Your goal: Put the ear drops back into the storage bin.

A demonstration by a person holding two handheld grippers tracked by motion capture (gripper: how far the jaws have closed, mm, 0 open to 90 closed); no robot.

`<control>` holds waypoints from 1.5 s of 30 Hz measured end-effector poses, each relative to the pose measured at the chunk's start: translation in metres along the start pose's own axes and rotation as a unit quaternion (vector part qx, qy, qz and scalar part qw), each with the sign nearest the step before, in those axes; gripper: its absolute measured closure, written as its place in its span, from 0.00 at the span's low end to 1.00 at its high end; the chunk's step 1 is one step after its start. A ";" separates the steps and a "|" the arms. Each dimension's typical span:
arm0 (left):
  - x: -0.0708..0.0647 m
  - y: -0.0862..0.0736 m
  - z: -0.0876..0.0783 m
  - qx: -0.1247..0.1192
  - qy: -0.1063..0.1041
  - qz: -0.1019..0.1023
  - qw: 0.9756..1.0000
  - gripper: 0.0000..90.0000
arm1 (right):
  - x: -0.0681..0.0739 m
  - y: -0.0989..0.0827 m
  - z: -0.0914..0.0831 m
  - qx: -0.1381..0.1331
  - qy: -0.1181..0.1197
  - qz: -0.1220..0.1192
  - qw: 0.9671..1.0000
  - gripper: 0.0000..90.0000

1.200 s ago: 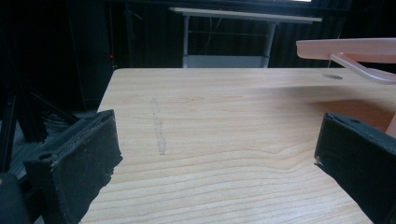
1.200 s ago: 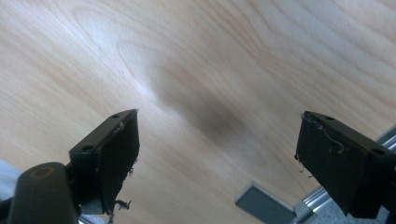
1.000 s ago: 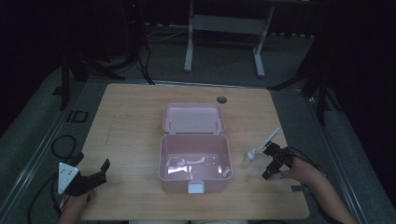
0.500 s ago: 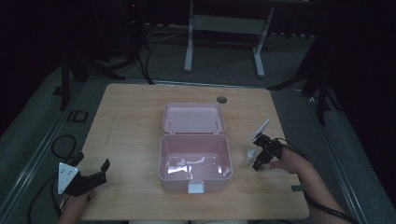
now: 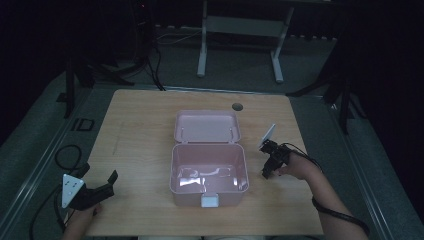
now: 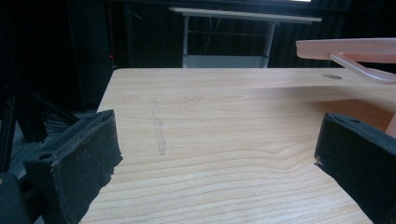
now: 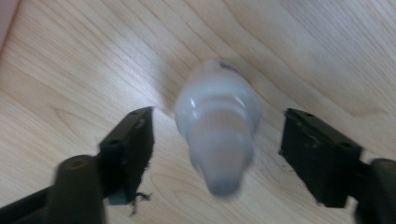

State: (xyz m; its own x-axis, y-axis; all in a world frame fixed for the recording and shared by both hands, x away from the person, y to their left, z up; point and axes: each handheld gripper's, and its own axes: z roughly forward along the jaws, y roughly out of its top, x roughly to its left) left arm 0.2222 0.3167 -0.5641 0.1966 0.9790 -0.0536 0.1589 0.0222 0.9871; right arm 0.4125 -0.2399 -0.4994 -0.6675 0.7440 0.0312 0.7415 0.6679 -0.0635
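I am looking down on a light wooden bench (image 5: 140, 145) with a pale pink plastic box (image 5: 208, 172) sitting open at its middle, the hinged lid (image 5: 206, 126) lying back flat toward the far edge and a white latch facing the near edge. Something pale is lying on the box's floor, too dim for me to tell what it is. A small round dark hole (image 5: 237, 106) is showing in the bench top beyond the lid, near the far edge. My left gripper (image 5: 97, 190) is resting near the near left corner, well apart from the box, its black padded jaws standing wide apart with nothing between them; in the left gripper view I am seeing bare wood grain between the two pads (image 6: 77, 161) and the pink lid's edge (image 6: 348, 49) at the upper right. My right gripper (image 5: 270, 167) is sitting just beside the box's right wall, toward the right edge of the bench, tipped downward with its grey plate raised toward the far edge. In the right gripper view its jaws are spread open on either side of a small translucent white plastic bottle with a tapered nozzle (image 7: 218, 133), which is lying on the wood with the nozzle pointing toward the camera. The bottle is lying between the jaws, and neither pad (image 7: 133, 144) is touching it; the picture is slightly blurred there.
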 end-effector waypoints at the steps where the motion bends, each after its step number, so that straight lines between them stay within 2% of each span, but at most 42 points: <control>1: 0.000 0.000 0.000 0.000 0.000 0.000 1.000 0.00 | 0.001 0.002 0.000 0.000 -0.003 -0.002 1.000 0.36; 5: 0.000 0.000 0.000 0.000 -0.001 -0.001 1.000 0.00 | 0.002 0.010 0.001 0.011 -0.005 -0.011 1.000 0.46; 10: 0.000 0.000 0.000 0.000 -0.002 -0.001 1.000 0.00 | 0.003 0.016 0.003 0.020 -0.006 -0.012 1.000 0.57; 12: 0.000 0.000 0.000 0.000 -0.002 -0.002 1.000 0.00 | 0.004 0.017 0.005 0.023 0.000 -0.011 1.000 0.59; 17: 0.000 0.000 0.000 -0.001 -0.002 -0.003 1.000 0.00 | 0.006 0.019 0.011 0.031 -0.014 -0.023 0.999 0.63; 23: 0.000 0.000 0.000 0.000 -0.002 -0.003 1.000 0.00 | 0.009 0.017 0.011 0.035 -0.034 -0.068 0.997 0.66; 30: 0.000 0.000 0.000 0.000 -0.001 -0.003 1.000 0.00 | 0.012 0.011 0.005 0.032 -0.028 -0.103 0.994 0.66; 33: 0.000 0.000 0.000 0.000 -0.001 -0.002 1.000 0.00 | 0.013 0.008 0.003 0.033 -0.031 -0.130 0.990 0.66; 35: 0.000 0.000 0.000 0.000 -0.001 -0.003 1.000 0.00 | 0.015 0.005 0.001 0.025 -0.026 -0.150 0.988 0.66; 41: 0.000 0.000 0.000 0.000 -0.001 -0.002 1.000 0.00 | 0.020 -0.004 -0.001 0.025 -0.026 -0.204 0.978 0.66; 43: 0.000 0.000 0.000 0.000 -0.001 -0.002 1.000 0.00 | 0.021 -0.007 -0.002 0.025 -0.028 -0.224 0.974 0.66; 45: 0.000 0.000 0.000 0.000 -0.001 -0.002 1.000 0.00 | 0.023 -0.012 -0.002 0.027 -0.029 -0.253 0.967 0.66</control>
State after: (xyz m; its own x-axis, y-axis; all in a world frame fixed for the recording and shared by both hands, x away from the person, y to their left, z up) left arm 0.2223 0.3171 -0.5640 0.1974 0.9786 -0.0583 0.1600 0.0266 0.9868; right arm 0.3883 -0.2303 -0.4963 -0.9475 0.3193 0.0160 0.3159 0.9427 -0.1069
